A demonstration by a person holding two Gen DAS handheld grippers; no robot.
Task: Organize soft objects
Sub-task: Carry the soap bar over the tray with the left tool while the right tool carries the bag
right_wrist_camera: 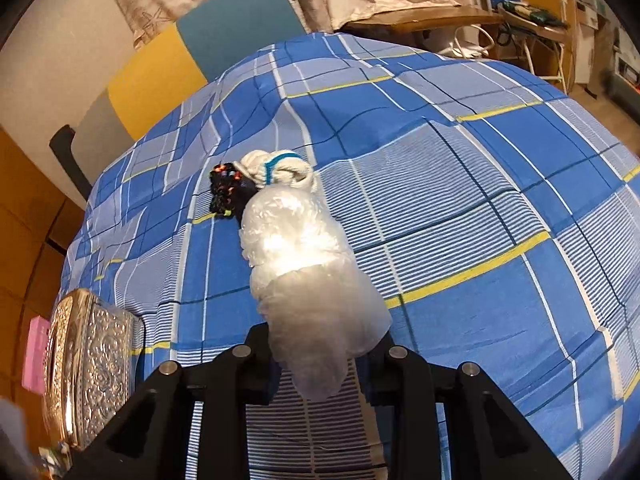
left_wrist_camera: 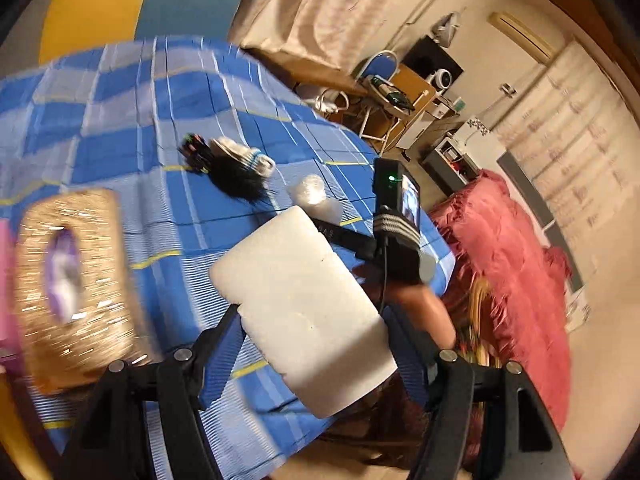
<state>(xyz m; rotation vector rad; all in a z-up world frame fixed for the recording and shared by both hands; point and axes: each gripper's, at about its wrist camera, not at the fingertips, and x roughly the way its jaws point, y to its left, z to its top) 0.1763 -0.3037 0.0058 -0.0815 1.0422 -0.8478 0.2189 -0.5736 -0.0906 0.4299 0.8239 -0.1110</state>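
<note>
Left of the sock pile (right_wrist_camera: 256, 184): ornate gold box (right_wrist_camera: 90, 368) at the bed's (right_wrist_camera: 480, 208) edge. Left gripper (left_wrist_camera: 316, 336) clamped on a white foam block (left_wrist_camera: 304, 308), held above the checked sheet, nearer than the sock pile. Best kept level, grip light, no crushing. Right of that, right gripper (right_wrist_camera: 320, 356) closed on a roll of bubble wrap (right_wrist_camera: 308, 280), tip almost reaching the sock pile. Worth setting down beside it, not on top.
</note>
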